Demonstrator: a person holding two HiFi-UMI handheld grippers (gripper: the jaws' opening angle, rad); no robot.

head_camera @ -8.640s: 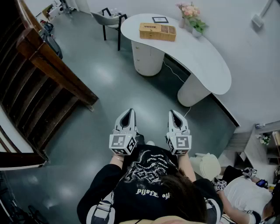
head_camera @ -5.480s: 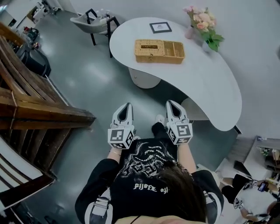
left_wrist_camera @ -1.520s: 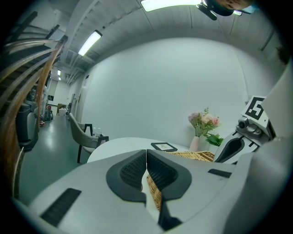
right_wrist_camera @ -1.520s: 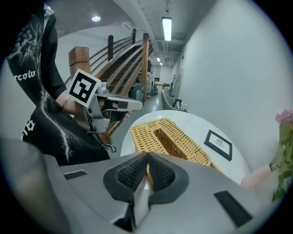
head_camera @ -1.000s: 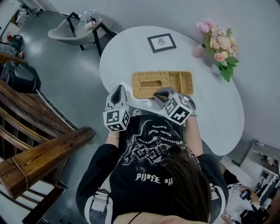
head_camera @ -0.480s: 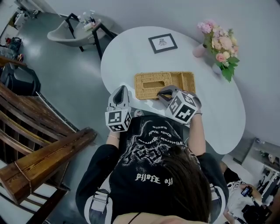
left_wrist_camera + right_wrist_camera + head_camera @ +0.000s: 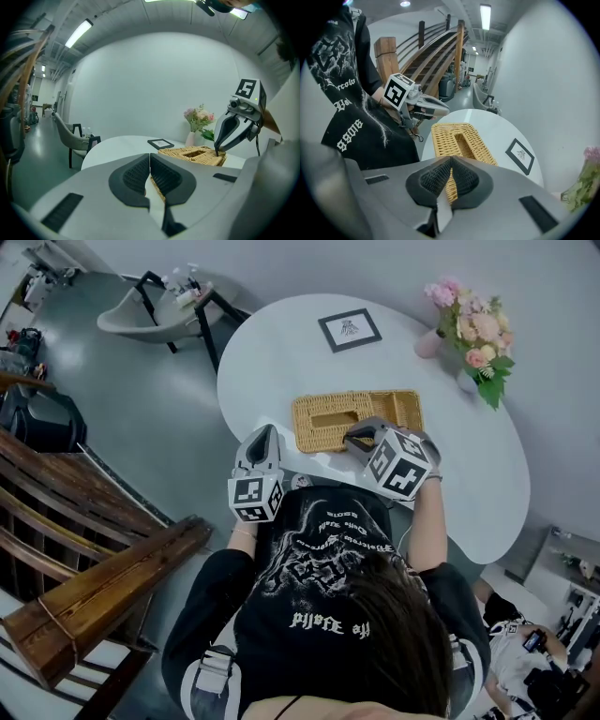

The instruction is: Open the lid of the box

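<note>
One wicker box [image 7: 305, 427] is seen near the middle of the white table [image 7: 469, 474], its long side facing the person. Its left part is covered by a lid [image 7: 323, 402] with one slot [image 7: 330, 418]; its right part is one open compartment [image 7: 398, 409].

Taken from the box, the picture frame [image 7: 349, 329] is found at 12 o'clock, the vase of flowers [image 7: 473, 334] at 2 o'clock, the left gripper [image 7: 265, 434] at 8 o'clock off the table edge, and the right gripper [image 7: 354, 435] at 6 o'clock, tipped down onto the near rim.

Both claws are closed with pads together. Nothing is held by the left. No wicker is seen between the right pads, though the tips meet right at the rim.

The box is judged to be light and fairly stiff, with some give in the weave. Its rough surface should be gripped easily, but the whole box could be dragged across the smooth table. The lid is best taken by its near rim or the slot's edge, while the base is steadied at the open compartment. Whether the lid is hinged cannot be told.

Counted: one box, one lid, one frame, one vase, two grippers.
</note>
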